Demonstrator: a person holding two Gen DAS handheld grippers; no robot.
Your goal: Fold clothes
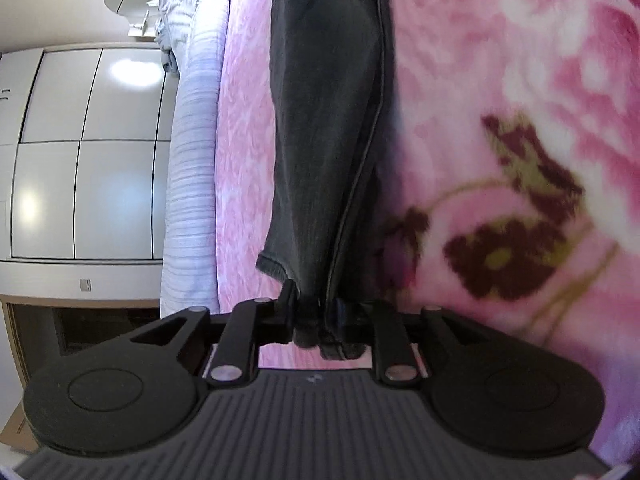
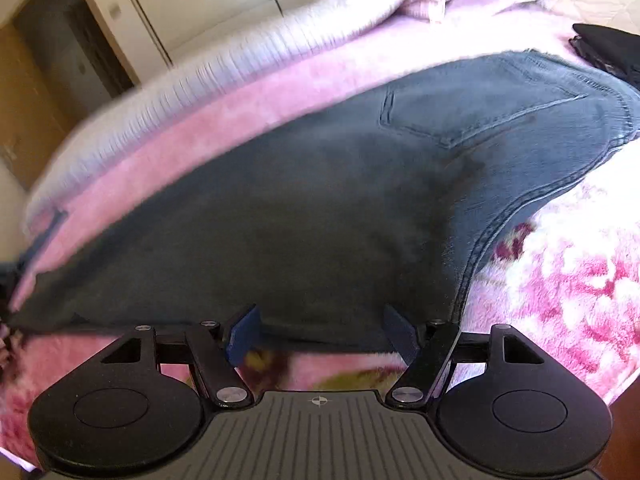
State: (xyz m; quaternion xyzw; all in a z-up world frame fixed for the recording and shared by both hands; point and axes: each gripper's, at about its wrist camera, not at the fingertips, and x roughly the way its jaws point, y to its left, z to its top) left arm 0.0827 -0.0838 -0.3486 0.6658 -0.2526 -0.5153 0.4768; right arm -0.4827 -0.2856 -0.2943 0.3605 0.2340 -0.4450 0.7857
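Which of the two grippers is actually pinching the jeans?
The left gripper: its fingers are closed on the hem end of the jeans. The right gripper stands wide open at the jeans' edge, gripping nothing.

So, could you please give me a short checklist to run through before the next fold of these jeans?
1. Left hand-held gripper clamped on the hem of the jeans: ok.
2. Right hand-held gripper gripping the jeans: not ok, its jaws are open at the cloth's edge.
3. Legs stacked together: ok.
4. Jeans flat on the pink blanket: ok.
5. Dark item clear of the waistband: cannot tell.
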